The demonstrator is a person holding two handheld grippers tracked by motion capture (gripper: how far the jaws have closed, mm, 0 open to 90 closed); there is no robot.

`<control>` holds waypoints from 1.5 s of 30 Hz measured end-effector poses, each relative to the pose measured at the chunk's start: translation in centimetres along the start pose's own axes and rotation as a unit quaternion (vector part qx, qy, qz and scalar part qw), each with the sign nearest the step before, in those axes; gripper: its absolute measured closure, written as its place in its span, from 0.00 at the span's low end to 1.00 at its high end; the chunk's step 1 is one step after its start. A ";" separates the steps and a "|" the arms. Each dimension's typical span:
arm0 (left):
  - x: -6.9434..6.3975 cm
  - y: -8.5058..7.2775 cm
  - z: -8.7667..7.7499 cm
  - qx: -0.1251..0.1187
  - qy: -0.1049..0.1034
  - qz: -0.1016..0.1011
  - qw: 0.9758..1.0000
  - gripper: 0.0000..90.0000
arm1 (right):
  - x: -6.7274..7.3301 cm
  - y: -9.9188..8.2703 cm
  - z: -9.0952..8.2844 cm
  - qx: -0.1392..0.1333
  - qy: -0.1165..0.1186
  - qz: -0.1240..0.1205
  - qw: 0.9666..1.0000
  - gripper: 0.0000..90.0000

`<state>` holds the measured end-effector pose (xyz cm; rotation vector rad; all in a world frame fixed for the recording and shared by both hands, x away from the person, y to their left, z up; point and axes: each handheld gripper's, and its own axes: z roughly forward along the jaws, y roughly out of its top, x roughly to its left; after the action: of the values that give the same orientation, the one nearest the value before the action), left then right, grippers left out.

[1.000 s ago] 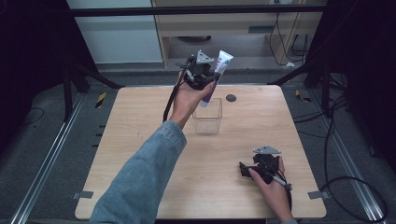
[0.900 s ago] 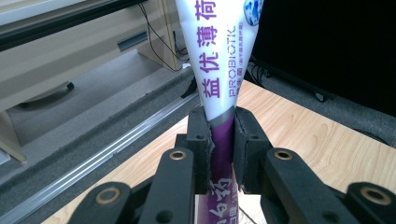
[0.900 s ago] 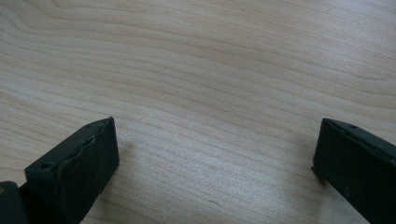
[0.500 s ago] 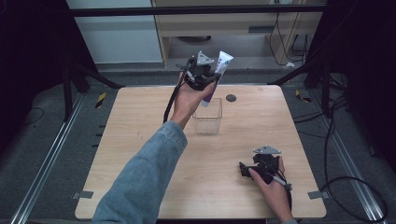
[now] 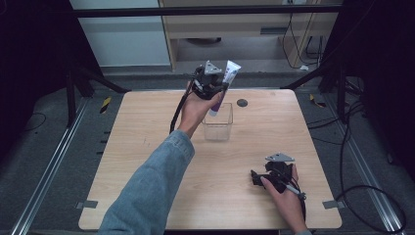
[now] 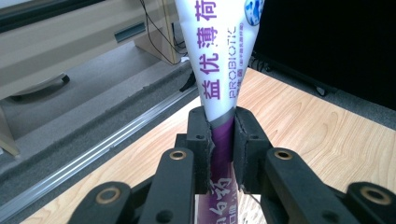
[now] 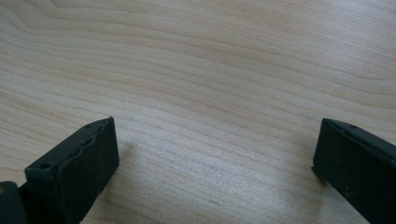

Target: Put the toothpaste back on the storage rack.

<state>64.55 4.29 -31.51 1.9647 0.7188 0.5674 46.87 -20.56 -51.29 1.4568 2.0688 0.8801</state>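
My left gripper [image 5: 219, 89] is shut on a white and purple toothpaste tube [image 5: 224, 86], held upright above a clear square container [image 5: 218, 123] at the table's far middle. In the left gripper view the tube [image 6: 219, 60] stands pinched between both pads [image 6: 203, 140], its flat crimped end up and its purple lower part running down behind the jaws. My right gripper [image 5: 254, 177] rests near the table's front right, open; in the right gripper view [image 7: 215, 154] its jaws stand wide apart over bare wood with nothing between them.
A small dark round disc [image 5: 242, 103] lies on the wooden table [image 5: 147, 161] behind the container. Metal rails [image 5: 49, 166] run along both sides of the table, and cables [image 5: 362, 191] lie on the floor at right. A cabinet [image 5: 235, 24] stands beyond the far edge.
My left gripper has come down a little with the tube, closer to the clear container. The right gripper has not moved.
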 end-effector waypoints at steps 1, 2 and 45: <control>0.0 -0.2 0.1 0.003 0.000 0.000 1.000 0.87 | 0.0 0.0 0.0 0.000 0.000 0.000 1.000 0.00; 0.1 -0.3 0.2 0.002 -0.001 -0.003 1.000 0.87 | 0.0 0.0 0.0 0.000 0.000 0.000 1.000 0.00; -0.4 -4.9 2.0 0.032 -0.013 0.007 0.999 0.87 | 0.0 0.0 0.0 -0.001 0.001 0.002 1.000 0.00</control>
<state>64.30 4.65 -36.84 2.0346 0.7167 0.5316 46.87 -20.54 -51.28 1.4598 2.0670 0.8854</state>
